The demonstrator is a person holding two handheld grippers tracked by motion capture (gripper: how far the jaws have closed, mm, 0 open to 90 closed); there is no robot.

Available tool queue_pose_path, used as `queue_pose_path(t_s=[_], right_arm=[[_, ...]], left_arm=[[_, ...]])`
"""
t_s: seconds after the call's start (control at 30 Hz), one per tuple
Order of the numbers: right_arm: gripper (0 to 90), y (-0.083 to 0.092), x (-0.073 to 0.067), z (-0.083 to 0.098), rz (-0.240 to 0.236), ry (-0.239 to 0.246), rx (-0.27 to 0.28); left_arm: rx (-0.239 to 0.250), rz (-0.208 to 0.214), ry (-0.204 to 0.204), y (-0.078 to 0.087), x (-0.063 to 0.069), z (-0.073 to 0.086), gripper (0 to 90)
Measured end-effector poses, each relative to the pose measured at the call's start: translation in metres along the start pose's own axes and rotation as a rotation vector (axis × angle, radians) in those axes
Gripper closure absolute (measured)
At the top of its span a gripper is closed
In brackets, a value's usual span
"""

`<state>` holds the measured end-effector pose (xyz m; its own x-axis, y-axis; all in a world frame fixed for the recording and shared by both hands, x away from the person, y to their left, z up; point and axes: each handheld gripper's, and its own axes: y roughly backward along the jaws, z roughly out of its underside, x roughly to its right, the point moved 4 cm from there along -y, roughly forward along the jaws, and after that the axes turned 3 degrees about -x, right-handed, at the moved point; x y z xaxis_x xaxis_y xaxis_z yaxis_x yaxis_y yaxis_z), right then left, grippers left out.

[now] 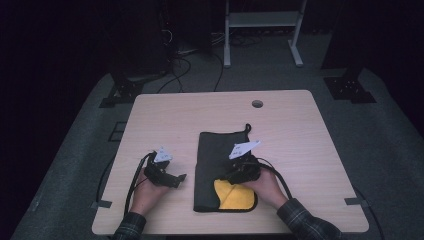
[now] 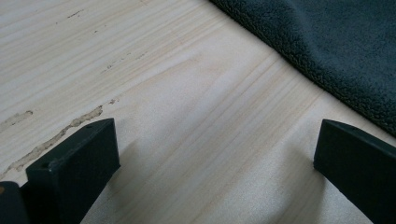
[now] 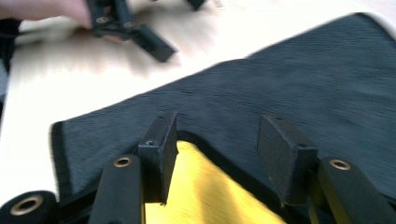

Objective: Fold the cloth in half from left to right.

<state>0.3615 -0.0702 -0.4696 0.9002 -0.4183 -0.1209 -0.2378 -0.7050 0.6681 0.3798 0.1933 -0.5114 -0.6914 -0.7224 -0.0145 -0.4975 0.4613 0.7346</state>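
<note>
Table (image 1: 300, 150): pale wood, bare apart from one cloth; no containers on it, so nothing to record as held in any.

Cloth (image 1: 220, 160): dark grey, lying folded lengthwise near the table's middle, hanging loop at its far corner. Near right corner turned back, showing yellow underside (image 1: 231, 196).

Right gripper (image 1: 239, 176): sat over that turned corner, jaws apart, nothing pinched between them. In the right gripper view the yellow flap (image 3: 205, 186) lay just below the pads.

Left gripper (image 1: 176, 181): rested on bare wood just left of the cloth, jaws wide apart, empty.

Judgement: mid-fold, a corner apparently just laid over. Next move probably called for closing on a fresh edge.
</note>
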Motion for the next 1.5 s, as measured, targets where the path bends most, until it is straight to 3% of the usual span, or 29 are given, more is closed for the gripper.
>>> queue_pose_path(t_s=[0.13,0.33,0.47,0.6,0.67,0.9,1.23,1.5], right_arm=[[44.4,-0.015,-0.015,-0.001,-0.027,0.028,-0.029],[45.1,-0.034,-0.024,0.002,-0.028,0.053,-0.078],[52.4,-0.04,-0.026,0.009,-0.006,0.074,-0.094],[67.0,-0.037,-0.027,0.009,0.02,0.114,-0.095],[72.5,-0.034,-0.028,0.009,0.025,0.123,-0.091],[77.5,-0.014,-0.026,0.01,0.001,0.065,-0.05],[79.4,0.027,-0.03,0.025,-0.01,0.03,-0.016],[79.7,0.051,-0.034,0.046,0.001,0.021,-0.027]], left_arm=[[0.0,0.0,0.003,0.0,0.0,0.0,0.0],[0.0,0.0,0.002,0.0,0.0,0.0,0.0],[0.0,0.0,0.002,0.0,0.0,0.0,0.0],[-0.002,0.001,0.0,0.0,0.0,0.0,0.0],[-0.004,0.001,-0.002,0.0,0.0,0.0,0.0],[-0.001,0.0,-0.001,0.0,0.0,0.0,0.0],[0.0,0.0,-0.001,0.0,0.0,0.0,0.0],[0.0,0.0,-0.001,0.0,0.0,0.0,0.0]])
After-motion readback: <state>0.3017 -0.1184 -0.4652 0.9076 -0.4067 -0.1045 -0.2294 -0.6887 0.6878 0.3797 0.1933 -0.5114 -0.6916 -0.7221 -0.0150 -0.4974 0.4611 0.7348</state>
